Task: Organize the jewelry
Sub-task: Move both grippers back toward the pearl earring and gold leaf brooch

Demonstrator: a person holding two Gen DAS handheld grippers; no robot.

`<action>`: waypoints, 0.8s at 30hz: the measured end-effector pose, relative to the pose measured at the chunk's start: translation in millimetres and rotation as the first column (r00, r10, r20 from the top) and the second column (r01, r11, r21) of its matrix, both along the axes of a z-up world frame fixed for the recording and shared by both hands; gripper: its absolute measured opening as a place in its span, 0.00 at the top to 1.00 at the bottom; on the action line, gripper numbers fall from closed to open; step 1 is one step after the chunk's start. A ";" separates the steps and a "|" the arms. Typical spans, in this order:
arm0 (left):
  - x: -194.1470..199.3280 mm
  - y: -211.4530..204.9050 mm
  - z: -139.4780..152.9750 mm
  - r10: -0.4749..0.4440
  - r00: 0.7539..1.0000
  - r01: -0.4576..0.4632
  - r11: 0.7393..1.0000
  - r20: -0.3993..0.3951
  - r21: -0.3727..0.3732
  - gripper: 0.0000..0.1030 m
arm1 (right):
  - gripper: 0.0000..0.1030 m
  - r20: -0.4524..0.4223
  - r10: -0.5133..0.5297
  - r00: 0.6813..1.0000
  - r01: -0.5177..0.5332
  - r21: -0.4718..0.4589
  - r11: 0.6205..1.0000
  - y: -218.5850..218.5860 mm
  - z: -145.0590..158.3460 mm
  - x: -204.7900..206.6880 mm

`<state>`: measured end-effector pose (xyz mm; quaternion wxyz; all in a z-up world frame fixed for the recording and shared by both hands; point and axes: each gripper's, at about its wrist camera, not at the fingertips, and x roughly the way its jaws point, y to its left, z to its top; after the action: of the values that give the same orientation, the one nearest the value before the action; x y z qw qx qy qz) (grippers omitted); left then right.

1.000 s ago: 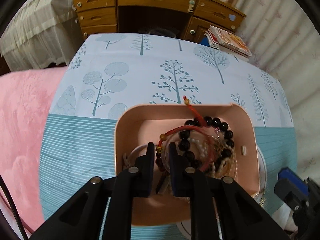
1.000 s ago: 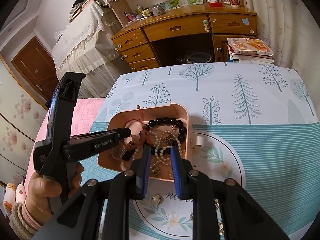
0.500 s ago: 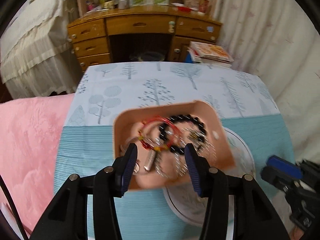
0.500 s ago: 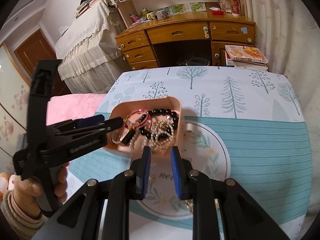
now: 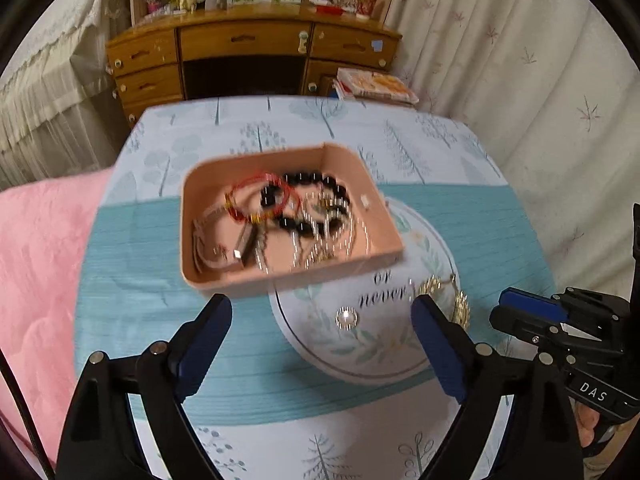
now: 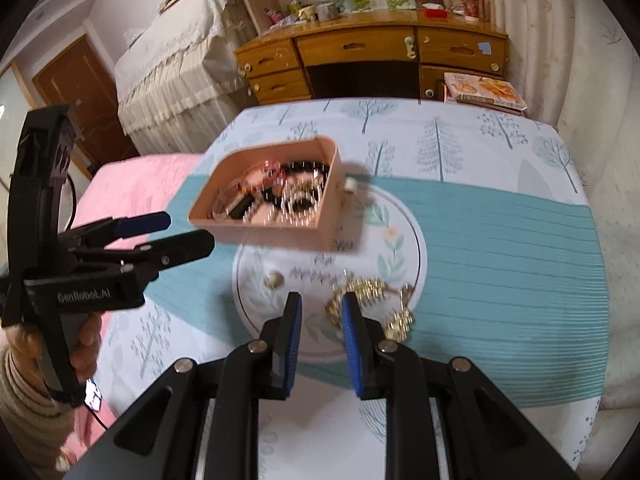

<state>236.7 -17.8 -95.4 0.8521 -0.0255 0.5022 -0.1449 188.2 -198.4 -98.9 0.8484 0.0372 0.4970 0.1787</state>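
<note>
Up front, the left gripper [image 5: 322, 316] has its jaws spread wide and holds nothing, hovering above the near side of the table [image 5: 256, 384], which is covered in a tree-print and teal-striped cloth. The right gripper [image 6: 320, 320] has its jaws a narrow gap apart, also empty, with its tips over the near part of a round white plate [image 6: 404, 248]; whether they touch it cannot be told.

A pink box [image 5: 208, 264] sits on the table with one corner over the plate's far edge. It holds a tangle of jewelry: a black bead bracelet [image 5: 308, 208], a red cord bracelet [image 5: 260, 196] and pale bead strands, all blurred.

From the right wrist, a wooden desk [image 6: 360, 56], a brown door and the person's left hand [image 6: 60, 344] on the other tool's handle show. The left wrist view adds the lettering on the plate.

A gold chain piece [image 6: 372, 296] lies on the plate just beside the right fingers, and a small round ring [image 5: 346, 317] lies apart from it, nearer the plate's middle.
</note>
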 end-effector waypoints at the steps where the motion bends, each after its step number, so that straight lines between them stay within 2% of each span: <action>1: -1.6 0.4 -5.0 -0.002 1.000 0.002 1.000 -0.011 -0.006 0.13 | 0.80 -0.005 0.016 1.000 -0.017 -0.008 1.000 0.3 -3.5 -1.6; 8: 1.0 -5.1 -35.4 -0.022 0.999 0.024 0.999 -0.042 0.031 0.13 | 0.80 -0.030 0.159 0.987 -0.161 -0.089 0.983 11.3 -30.7 -2.8; 13: 7.3 -17.3 -46.0 -0.047 0.998 0.050 0.996 -0.039 0.071 0.20 | 0.80 -0.018 0.236 0.972 -0.236 -0.159 0.959 22.9 -43.5 0.3; 18: 19.4 -28.3 -58.8 -0.072 0.995 0.078 0.993 -0.072 0.084 0.38 | 0.80 -0.004 0.304 0.953 -0.298 -0.215 0.930 29.9 -53.8 0.7; 22: 25.2 -33.9 -62.8 -0.115 0.991 0.121 0.987 -0.065 0.104 0.40 | 0.80 -0.003 0.336 0.942 -0.328 -0.223 0.918 30.5 -54.6 -1.3; 24: 26.5 -35.3 -62.5 -0.167 0.985 0.172 0.980 -0.053 0.101 0.40 | 0.80 -0.009 0.347 0.938 -0.341 -0.221 0.914 30.0 -54.4 -1.4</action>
<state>263.2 -53.1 -157.9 0.8255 0.0589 0.5282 -0.1898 186.8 -168.4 -153.4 0.8100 -0.1471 0.4994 0.2698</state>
